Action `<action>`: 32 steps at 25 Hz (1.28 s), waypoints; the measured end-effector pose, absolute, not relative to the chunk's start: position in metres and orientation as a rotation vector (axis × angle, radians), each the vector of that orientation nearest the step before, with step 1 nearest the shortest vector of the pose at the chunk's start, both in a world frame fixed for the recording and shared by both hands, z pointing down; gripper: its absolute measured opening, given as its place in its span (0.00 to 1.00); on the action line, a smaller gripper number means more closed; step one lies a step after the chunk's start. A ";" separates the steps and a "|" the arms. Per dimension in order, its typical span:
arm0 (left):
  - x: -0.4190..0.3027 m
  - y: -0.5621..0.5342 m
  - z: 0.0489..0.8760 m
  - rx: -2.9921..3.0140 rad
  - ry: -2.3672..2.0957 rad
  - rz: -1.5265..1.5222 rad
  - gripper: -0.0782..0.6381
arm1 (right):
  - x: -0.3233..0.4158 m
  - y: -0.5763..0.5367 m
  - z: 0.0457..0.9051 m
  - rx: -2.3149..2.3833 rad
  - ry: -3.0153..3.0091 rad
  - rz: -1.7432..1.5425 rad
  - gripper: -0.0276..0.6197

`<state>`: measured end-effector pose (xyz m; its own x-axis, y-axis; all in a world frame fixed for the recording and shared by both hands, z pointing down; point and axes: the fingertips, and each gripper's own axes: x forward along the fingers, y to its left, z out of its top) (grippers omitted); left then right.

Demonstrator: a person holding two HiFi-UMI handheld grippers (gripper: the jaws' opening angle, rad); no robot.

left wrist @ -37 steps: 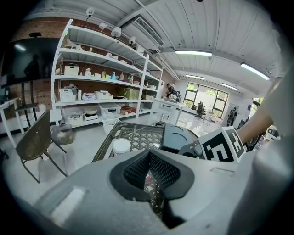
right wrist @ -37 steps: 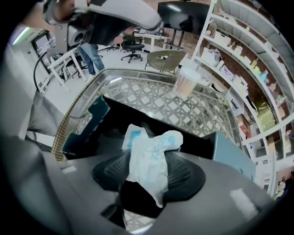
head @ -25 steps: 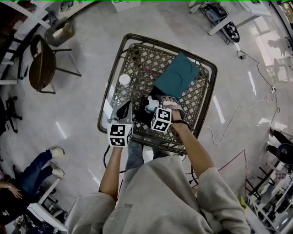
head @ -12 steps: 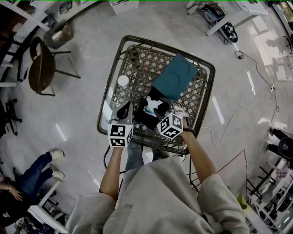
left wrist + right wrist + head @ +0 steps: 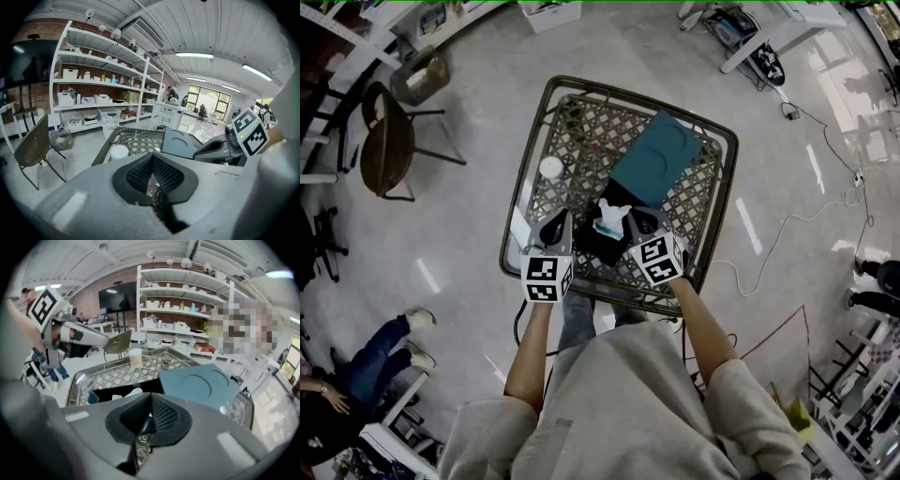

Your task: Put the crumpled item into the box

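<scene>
A crumpled white and teal item (image 5: pixel 610 217) lies in the open black box (image 5: pixel 598 246) on the lattice table (image 5: pixel 572 131). The box's teal lid (image 5: pixel 658 157) leans at its far right side. My right gripper (image 5: pixel 641 225) is shut and empty, just right of the box; its own view shows the box (image 5: pixel 112 393) and the white item (image 5: pixel 134 392) just past its closed jaws (image 5: pixel 150 404). My left gripper (image 5: pixel 555 228) is shut and empty to the left of the box, its jaws (image 5: pixel 151 161) pointing over the table.
A white cup (image 5: pixel 551 167) stands on the table's left part. A chair (image 5: pixel 386 131) stands on the floor to the far left. A person's legs (image 5: pixel 366 352) show at lower left. A cable (image 5: pixel 787 225) runs over the floor at right. Shelves (image 5: pixel 98 93) line the wall.
My right gripper has drawn back from over the box toward the table's near edge. The crumpled item now lies uncovered in the box. The left gripper has stayed put.
</scene>
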<state>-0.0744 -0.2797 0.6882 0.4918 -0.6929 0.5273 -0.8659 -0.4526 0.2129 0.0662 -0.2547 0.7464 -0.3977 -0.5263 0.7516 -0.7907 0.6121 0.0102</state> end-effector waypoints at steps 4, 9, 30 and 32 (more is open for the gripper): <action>-0.074 -0.282 0.683 2.297 -1.290 0.506 0.11 | 0.079 -0.262 0.735 1.212 -2.127 0.593 0.04; -0.069 -0.287 0.672 2.321 -1.291 0.498 0.11 | 0.097 -0.268 0.716 1.381 -2.133 0.670 0.04; -0.054 -0.363 0.539 2.547 -1.370 0.348 0.11 | 0.144 -0.337 0.566 1.690 -2.189 0.331 0.04; -0.052 -0.367 0.523 2.573 -1.379 0.325 0.11 | 0.146 -0.341 0.549 1.715 -2.200 0.298 0.04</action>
